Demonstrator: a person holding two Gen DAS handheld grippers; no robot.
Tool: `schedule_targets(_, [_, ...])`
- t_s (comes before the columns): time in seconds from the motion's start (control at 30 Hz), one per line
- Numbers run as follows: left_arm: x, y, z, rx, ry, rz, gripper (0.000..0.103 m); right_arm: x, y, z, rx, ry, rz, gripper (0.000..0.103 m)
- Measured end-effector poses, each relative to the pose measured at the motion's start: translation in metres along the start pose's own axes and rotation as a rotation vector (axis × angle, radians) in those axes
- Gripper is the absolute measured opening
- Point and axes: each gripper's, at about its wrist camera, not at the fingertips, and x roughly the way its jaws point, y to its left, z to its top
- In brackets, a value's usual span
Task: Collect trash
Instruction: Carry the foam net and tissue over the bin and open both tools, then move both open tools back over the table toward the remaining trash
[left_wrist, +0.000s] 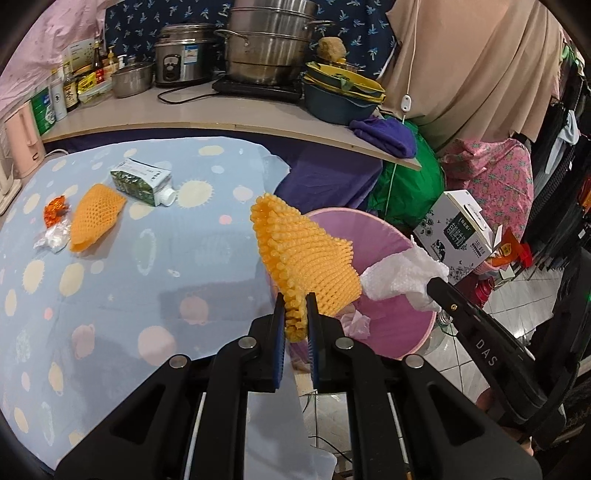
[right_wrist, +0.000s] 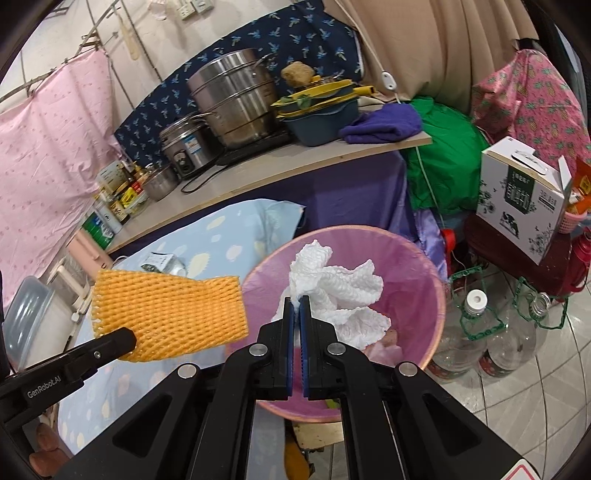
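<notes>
Currently, the left gripper (left_wrist: 295, 306) pinches the light, springy orange foam net (left_wrist: 303, 258) by its edge and the right gripper (right_wrist: 295, 301) clamps soft, crumpled white paper (right_wrist: 336, 291), both above the pink bin (right_wrist: 436, 295).

Spotted blue cloth (left_wrist: 110, 295) under carton (left_wrist: 142, 181), orange net (left_wrist: 96, 218), wrappers (left_wrist: 55, 221).

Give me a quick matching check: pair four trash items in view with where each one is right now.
Items:
1. white crumpled paper
2. orange foam net
3. milk carton
4. second orange foam net

Places:
A. lying on its side on the blue cloth, cap end toward the bin
B. in the left gripper
C. in the right gripper, over the pink bin
D. flat on the blue cloth beside small wrappers

Pairs: 1-C, 2-B, 3-A, 4-D
</notes>
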Motion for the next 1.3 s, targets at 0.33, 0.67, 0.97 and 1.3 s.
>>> schedule_targets(0.33, [0.039, -0.027, 0.005, 0.055, 0.048, -0.009, 0.01, 0.012, -0.021, 0.004, 0.034, 0.012, -0.041, 0.003])
schedule_targets(0.67, [0.05, -0.029, 0.006, 0.05, 0.045, 0.008, 0.03, 0.017, -0.02, 0.006, 0.034, 0.007, -0.051, 0.012])
schedule_targets(0.97, [0.049, -0.017, 0.006, 0.011, 0.049, 0.02, 0.045, 0.018, -0.011, 0.006, 0.02, 0.01, -0.042, 0.02])
schedule_targets(1.3, [0.041, 0.007, 0.007, -0.036, 0.038, 0.045, 0.05, 0.024, 0.009, 0.002, -0.012, 0.028, -0.021, 0.02])
